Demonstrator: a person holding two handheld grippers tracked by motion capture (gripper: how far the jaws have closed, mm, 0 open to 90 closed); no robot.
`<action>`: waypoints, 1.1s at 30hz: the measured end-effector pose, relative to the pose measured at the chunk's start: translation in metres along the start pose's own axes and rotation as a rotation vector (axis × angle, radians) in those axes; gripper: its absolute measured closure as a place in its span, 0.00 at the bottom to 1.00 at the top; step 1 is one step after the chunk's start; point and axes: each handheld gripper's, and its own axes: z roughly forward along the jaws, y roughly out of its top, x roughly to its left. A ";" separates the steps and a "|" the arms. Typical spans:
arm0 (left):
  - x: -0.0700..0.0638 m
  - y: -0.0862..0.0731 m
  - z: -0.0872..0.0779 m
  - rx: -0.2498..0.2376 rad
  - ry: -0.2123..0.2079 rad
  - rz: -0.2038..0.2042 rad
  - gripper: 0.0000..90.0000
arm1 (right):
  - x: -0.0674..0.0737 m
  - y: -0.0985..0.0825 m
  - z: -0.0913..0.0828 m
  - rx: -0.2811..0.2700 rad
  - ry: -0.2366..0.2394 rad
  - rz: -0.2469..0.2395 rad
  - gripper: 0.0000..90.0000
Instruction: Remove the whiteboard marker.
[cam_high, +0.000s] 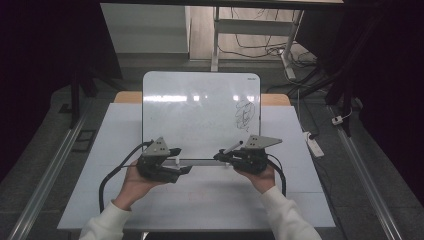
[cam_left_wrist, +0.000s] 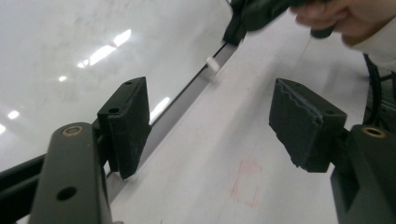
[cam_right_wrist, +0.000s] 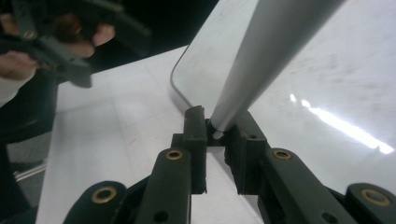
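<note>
A whiteboard lies flat on the pale table, with a black scribble near its right edge. My right gripper hovers at the board's near edge, shut on a grey marker. In the right gripper view the marker's barrel rises from between the closed jaws of my right gripper. My left gripper is at the same edge, further left. Its jaws stand apart, and the left gripper has nothing between them. A small white piece rests on the board's frame ahead of it.
A faint red rectangle is drawn on the table in front of the board. A white power strip and cables lie on the floor at the right. Desk legs stand behind the table.
</note>
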 end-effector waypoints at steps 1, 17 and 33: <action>0.001 -0.005 -0.002 -0.007 0.000 -0.017 0.32 | -0.001 0.000 -0.002 -0.009 -0.008 0.000 0.86; 0.015 -0.095 -0.032 -0.030 0.148 -0.193 0.36 | -0.025 0.009 -0.042 -0.136 -0.163 0.020 0.86; 0.020 -0.102 -0.029 -0.015 0.194 -0.165 0.35 | -0.037 0.014 -0.053 -0.177 -0.235 0.018 0.86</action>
